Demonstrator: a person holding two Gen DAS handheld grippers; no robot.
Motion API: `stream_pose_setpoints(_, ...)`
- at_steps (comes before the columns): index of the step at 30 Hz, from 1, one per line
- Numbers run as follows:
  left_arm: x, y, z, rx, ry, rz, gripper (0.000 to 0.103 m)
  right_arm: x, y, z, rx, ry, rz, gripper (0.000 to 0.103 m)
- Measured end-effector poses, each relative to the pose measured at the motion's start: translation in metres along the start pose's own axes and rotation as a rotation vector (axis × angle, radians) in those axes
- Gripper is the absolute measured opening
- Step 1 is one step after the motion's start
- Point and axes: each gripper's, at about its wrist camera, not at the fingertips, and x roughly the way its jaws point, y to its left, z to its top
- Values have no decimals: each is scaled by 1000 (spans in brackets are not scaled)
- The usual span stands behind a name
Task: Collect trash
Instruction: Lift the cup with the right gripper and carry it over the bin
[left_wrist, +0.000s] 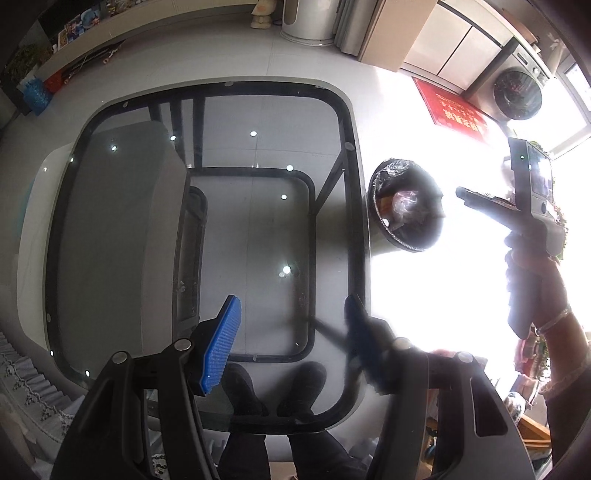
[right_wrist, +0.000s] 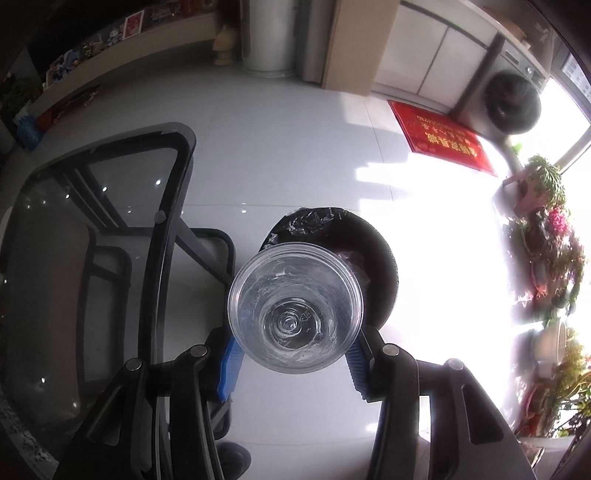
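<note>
In the right wrist view a clear plastic cup (right_wrist: 294, 308) is seen from above, its mouth toward the camera. My right gripper (right_wrist: 295, 349) is shut on it, blue pads (right_wrist: 229, 365) pressing both sides. The cup hangs over the white floor, just in front of a round bin with a black liner (right_wrist: 373, 251), partly hidden behind it. In the left wrist view the bin (left_wrist: 406, 206) stands right of the glass table and holds some trash. My left gripper (left_wrist: 291, 308) is open above the table with nothing between its fingers. The right gripper (left_wrist: 478, 197) shows beyond the bin in glare.
A glass-topped table with a black frame (left_wrist: 347, 122) fills the left wrist view; a person's shoes (left_wrist: 240, 387) show under it. A red doormat (right_wrist: 443, 140), a washing machine (right_wrist: 513, 103) and potted plants (right_wrist: 546, 229) line the right side. Bright sunlight washes out the floor there.
</note>
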Motion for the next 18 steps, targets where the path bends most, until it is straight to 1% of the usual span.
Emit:
stream_pose_setpoints(8, 10, -15, 6, 23, 17, 5, 59, 20, -38, -7, 31, 21, -41, 46)
stream_pose_setpoints(12, 15, -22, 7, 32, 27, 8, 59, 34, -62, -14, 63, 49, -64, 46)
stream_pose_setpoints(18, 22, -36, 10, 54, 35, 23, 59, 62, -87, -19, 84, 90, -88, 46)
